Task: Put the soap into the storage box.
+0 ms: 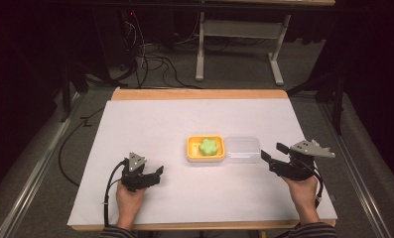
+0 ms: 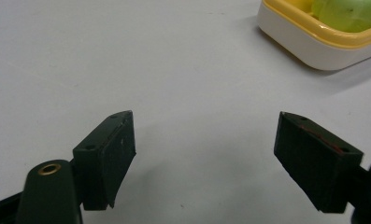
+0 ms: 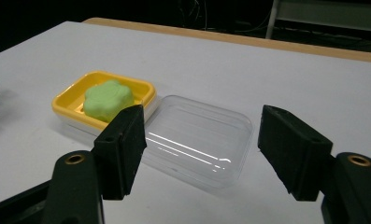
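Observation:
A yellow soap dish (image 1: 189, 148) sits mid-table with a green flower-shaped soap (image 1: 209, 146) in it. A clear plastic lid (image 1: 242, 149) lies right beside it, touching its right side. My right gripper (image 1: 272, 151) hovers just right of the lid, open, with nothing between its jaws. In the right gripper view the lid (image 3: 197, 140) lies ahead between the jaws of the gripper (image 3: 202, 126), with the dish (image 3: 64, 105) and soap (image 3: 107, 99) beyond. My left gripper (image 1: 159, 173) rests open at the front left. In its own view that gripper (image 2: 204, 149) is empty, with the dish (image 2: 304, 46) at the upper right.
A white sheet (image 1: 160, 124) covers the wooden table, whose bare edge (image 1: 199, 93) shows at the back. Cables (image 1: 155, 62) and the white legs (image 1: 200, 44) of another table are on the floor behind.

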Available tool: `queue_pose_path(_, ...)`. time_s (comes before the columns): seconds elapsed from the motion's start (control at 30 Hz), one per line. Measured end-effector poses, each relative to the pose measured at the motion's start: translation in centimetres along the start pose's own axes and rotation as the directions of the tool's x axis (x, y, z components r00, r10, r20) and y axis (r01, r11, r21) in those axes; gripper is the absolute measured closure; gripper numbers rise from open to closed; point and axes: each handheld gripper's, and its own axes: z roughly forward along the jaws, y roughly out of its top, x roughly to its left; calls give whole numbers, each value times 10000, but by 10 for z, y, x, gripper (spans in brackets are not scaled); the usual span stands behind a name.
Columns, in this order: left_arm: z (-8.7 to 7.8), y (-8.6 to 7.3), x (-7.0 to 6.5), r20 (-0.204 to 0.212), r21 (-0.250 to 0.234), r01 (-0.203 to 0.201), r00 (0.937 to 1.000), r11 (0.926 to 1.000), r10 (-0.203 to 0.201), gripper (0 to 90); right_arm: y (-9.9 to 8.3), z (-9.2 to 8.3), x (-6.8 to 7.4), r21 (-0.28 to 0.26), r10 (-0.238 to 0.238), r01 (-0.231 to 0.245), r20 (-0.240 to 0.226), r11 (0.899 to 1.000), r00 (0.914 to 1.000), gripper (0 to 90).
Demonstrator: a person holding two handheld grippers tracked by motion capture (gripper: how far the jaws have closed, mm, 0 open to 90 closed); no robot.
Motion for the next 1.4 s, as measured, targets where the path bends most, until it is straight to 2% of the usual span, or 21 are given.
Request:
queue_pose_path(0.4,0,0,0,11,-5,-30,10000,10000,30,211,-15,-5,-3,-98,361,-361,-37,9993,9993,329)
queue_pose_path(1.0,0,0,0,29,-25,-28,10000,10000,28,211,-36,4,4,105,699,-696,-240,9975,9973,328)
queue_pose_path(1.4,0,0,0,12,-45,-60,10000,10000,60,212,-45,10,8,255,722,-711,-436,9971,9964,331)
